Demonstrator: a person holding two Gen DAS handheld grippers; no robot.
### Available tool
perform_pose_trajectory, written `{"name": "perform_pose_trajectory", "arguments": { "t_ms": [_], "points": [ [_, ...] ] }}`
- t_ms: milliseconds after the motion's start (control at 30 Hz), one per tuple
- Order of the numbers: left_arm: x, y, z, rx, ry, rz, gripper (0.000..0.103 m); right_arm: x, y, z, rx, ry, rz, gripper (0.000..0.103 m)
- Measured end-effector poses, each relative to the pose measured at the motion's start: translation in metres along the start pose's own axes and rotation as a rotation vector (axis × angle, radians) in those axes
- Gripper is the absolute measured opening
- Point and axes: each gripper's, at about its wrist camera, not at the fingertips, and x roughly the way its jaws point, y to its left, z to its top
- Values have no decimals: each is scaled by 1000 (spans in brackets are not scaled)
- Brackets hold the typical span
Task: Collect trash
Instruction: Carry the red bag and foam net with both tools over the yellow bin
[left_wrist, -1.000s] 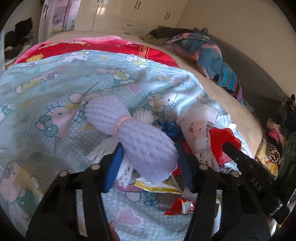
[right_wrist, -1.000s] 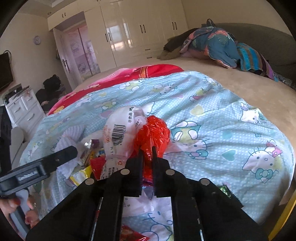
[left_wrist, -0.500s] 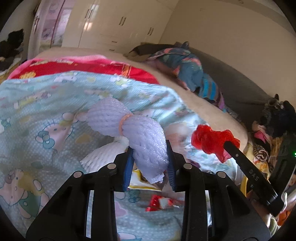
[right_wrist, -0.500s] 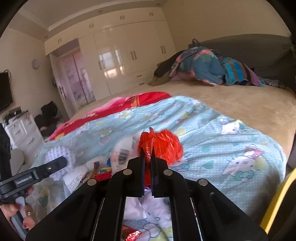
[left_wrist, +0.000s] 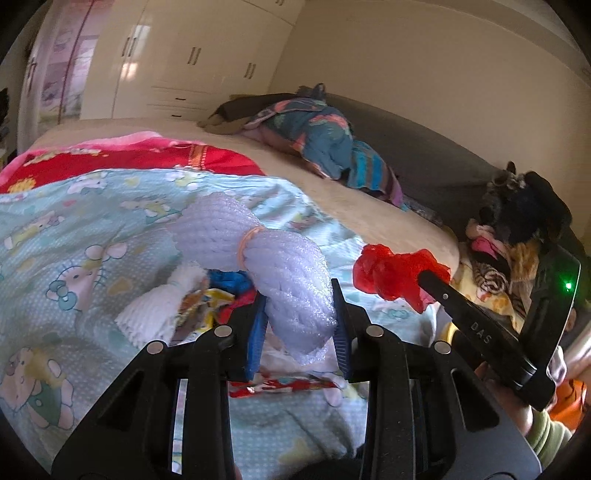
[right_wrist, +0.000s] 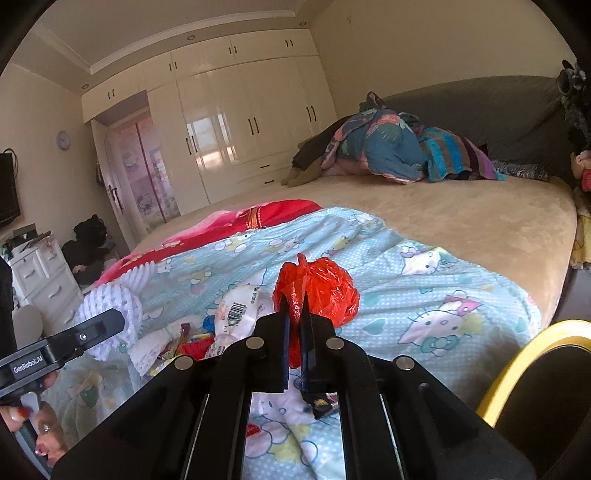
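1. Lavender foam fruit-net bundle (left_wrist: 288, 273), cinched at the waist by an orange rubber band (left_wrist: 248, 246): clamped at its near lobe between the blue pads of the left tongs (left_wrist: 300, 325), up off the bedspread. Long axis slanting from the pads up and away to the left, far lobe sticking out free.
2. Crumpled red plastic bag (right_wrist: 317, 291): pinched by a thin fold in the right tongs (right_wrist: 294, 332), jaws squeezed nearly together on it, the bulk ballooning out just past the tips and clear of the bed.
3. So both tongs loaded, nothing open for another pick right now.
4. Key relation, judging by both views: yellow-rimmed bin (right_wrist: 517, 354) peeking in at the lower right of the right wrist view, beside the bed edge. Right tongs look nearer to it; left tongs sit farther over to the left, above the pile. Probably red bag dropped first, foam bundle swung across after.
5. Still lying on the Hello Kitty bedspread (right_wrist: 424, 295): white foam net (left_wrist: 155, 314), white barcoded wrapper (right_wrist: 240, 310), yellow snack wrapper (left_wrist: 201, 308), something blue (left_wrist: 229, 280), red wrapper (left_wrist: 280, 386) right under the left tongs.
6. Farther out: tan bed cover (right_wrist: 443, 221), heap of colourful bedding (right_wrist: 388, 147) by the grey headboard (right_wrist: 480, 107), cream wardrobe (right_wrist: 240, 110) behind. Fingers with painted nails (right_wrist: 46, 443) visible on the left tongs' handle.
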Motion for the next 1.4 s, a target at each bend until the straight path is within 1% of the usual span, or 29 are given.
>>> {"name": "perform_pose_trajectory", "arguments": {
  "t_ms": [267, 833, 1033, 1200, 1400],
  "points": [
    [-5, -29, -5, 61, 9, -70, 25, -33, -14, -3, 2, -13, -54, 4],
    [-9, -85, -25, 162, 48, -196, 25, -89, -64, -13, 61, -17, -208, 4],
    [-8, -104, -34, 200, 69, -231, 25, -101, -80, -18, 89, -7, -264, 4],
    [-5, -119, -41, 234, 93, -263, 25, -112, -97, -26, 144, 11, -317, 4],
    [-2, -134, -54, 271, 125, -294, 25, -119, -114, -30, 191, 17, -356, 4]
  ]
}}
